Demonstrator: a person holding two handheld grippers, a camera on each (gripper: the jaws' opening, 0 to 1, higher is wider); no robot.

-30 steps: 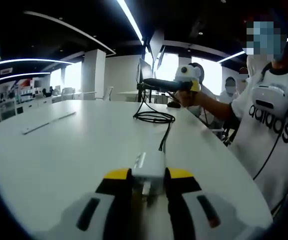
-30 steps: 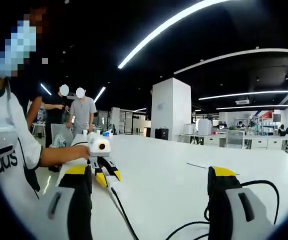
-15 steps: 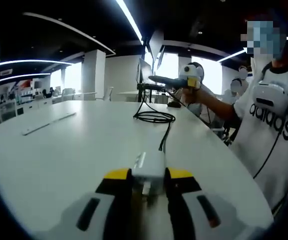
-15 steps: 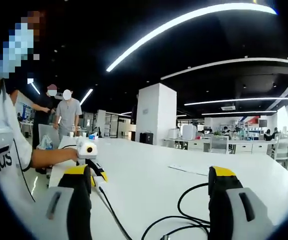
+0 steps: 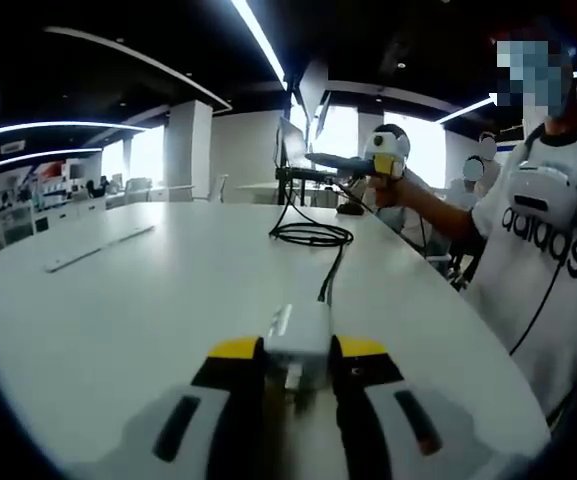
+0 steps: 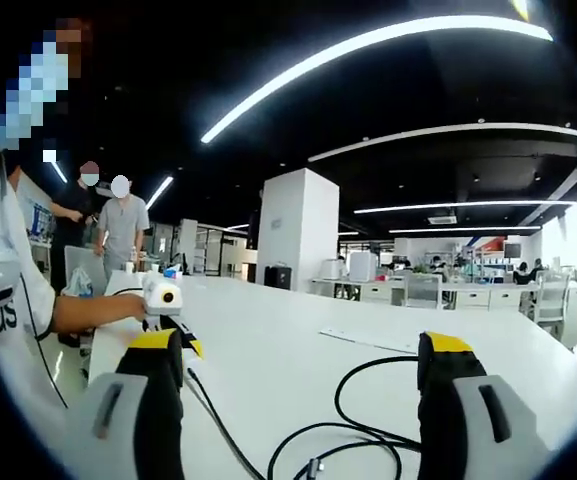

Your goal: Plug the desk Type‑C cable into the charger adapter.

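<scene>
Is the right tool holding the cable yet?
No, the right tool is open, its jaws wide apart above the loose black cable.

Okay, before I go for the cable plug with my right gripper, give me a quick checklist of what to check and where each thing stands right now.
1. Charger adapter held firmly: ok, the left gripper is shut on it, low over the white table.
2. Right gripper ready to grab: ok, its jaws stand wide apart with nothing between them.
3. Cable within view: ok, the black loops lie on the table just ahead of the right gripper.
4. Plug end located: ok, a small connector tip shows at the bottom of the right gripper view.
5. Plug facing the adapter's port: cannot tell, too small.
6. Adapter's port clear: cannot tell, hidden.
</scene>
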